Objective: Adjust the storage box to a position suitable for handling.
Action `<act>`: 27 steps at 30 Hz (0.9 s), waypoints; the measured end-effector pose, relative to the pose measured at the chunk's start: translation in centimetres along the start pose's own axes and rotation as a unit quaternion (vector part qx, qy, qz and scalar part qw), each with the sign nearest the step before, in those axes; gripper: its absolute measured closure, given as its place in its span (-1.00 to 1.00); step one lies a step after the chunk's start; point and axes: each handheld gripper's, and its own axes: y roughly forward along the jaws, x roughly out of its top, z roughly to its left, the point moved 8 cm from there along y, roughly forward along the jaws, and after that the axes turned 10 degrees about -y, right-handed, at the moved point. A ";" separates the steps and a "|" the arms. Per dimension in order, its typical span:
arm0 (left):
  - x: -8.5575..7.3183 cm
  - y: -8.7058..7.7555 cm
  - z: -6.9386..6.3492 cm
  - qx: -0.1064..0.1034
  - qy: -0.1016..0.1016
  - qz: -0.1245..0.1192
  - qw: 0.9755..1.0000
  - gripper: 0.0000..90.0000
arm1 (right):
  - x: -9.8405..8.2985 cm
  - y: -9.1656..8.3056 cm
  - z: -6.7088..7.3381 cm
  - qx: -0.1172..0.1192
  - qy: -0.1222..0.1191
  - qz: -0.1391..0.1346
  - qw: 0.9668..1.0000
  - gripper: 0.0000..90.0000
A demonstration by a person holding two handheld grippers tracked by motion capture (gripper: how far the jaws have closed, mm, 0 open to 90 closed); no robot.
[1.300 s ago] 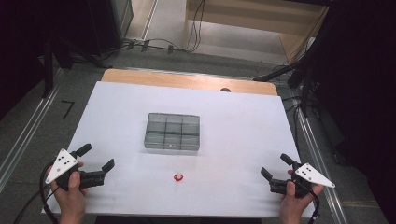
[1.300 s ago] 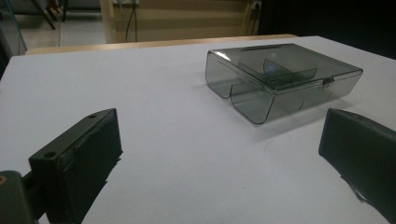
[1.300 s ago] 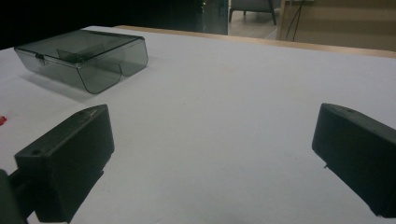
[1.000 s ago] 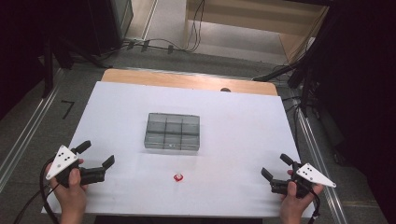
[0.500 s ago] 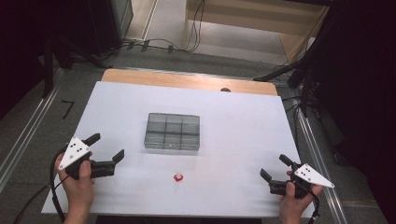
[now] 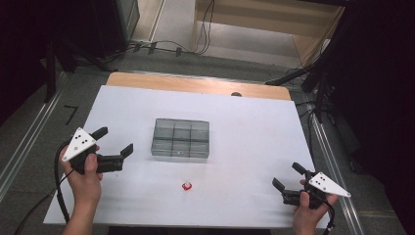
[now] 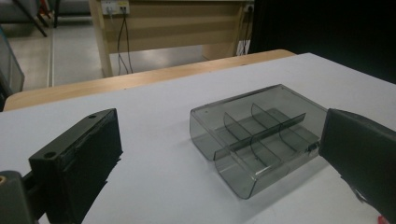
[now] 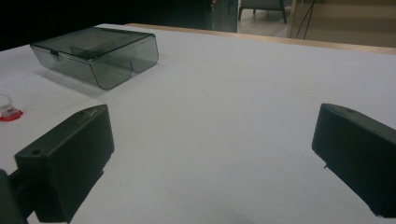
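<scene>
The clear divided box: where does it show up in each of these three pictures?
High view: the clear divided box sits mid-table, just beyond the small red piece.
Left gripper view: right of centre, between the two open jaws.
Right gripper view: upper left.
Shared landmark: the table's wooden far edge.

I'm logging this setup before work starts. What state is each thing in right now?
Smoky transparent plastic compartment box: lid shut, flat on the table, untouched.
Small red-and-white object: lying loose on the white table, apart from the box.
Left gripper: jaws open, holding nothing, pointed toward the box.
Right gripper: jaws open, holding nothing.
</scene>
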 end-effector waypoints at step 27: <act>0.3 5.8 0.4 -0.013 -0.046 0.092 0.995 -0.24 | -0.1 0.2 0.1 -0.002 -0.004 0.007 1.000 -1.00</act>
